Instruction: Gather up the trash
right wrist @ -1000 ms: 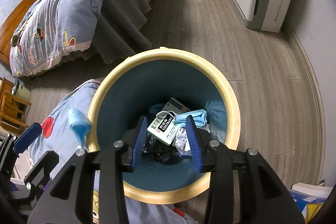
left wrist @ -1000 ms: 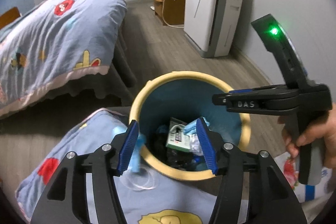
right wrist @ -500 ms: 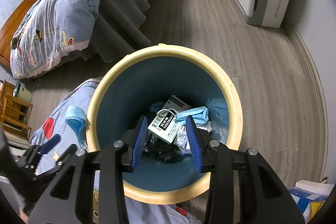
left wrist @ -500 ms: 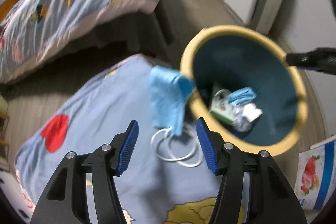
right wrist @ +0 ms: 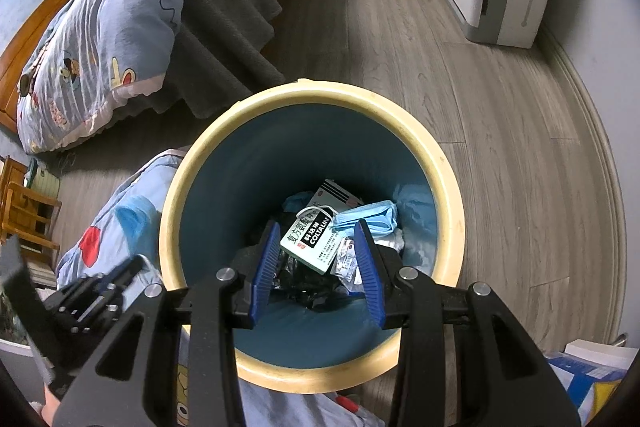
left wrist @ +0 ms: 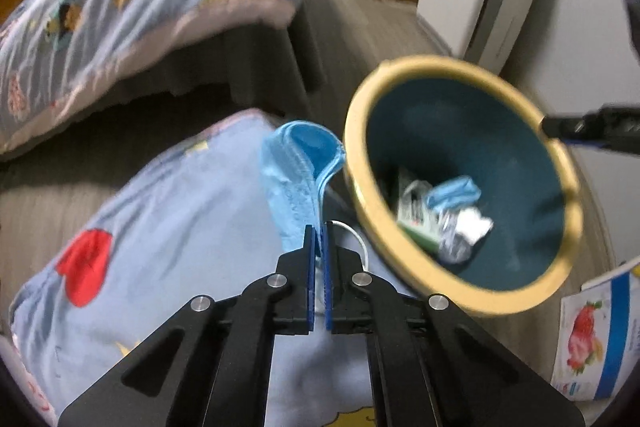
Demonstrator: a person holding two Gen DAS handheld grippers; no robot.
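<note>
The left gripper is pinching the blue mask's lower edge, jaws clamped together on it; the mask is standing up from the quilt, just beside the bin rim at its 9 o'clock. The right gripper is hanging over the bin's mouth, jaws apart and holding nothing, trash lying below.

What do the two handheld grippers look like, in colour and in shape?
Both the left gripper and the right gripper have black angular frames with triangular cut-outs, round silver bolts at the joints, and two flat blue ribbed fingers.
</note>
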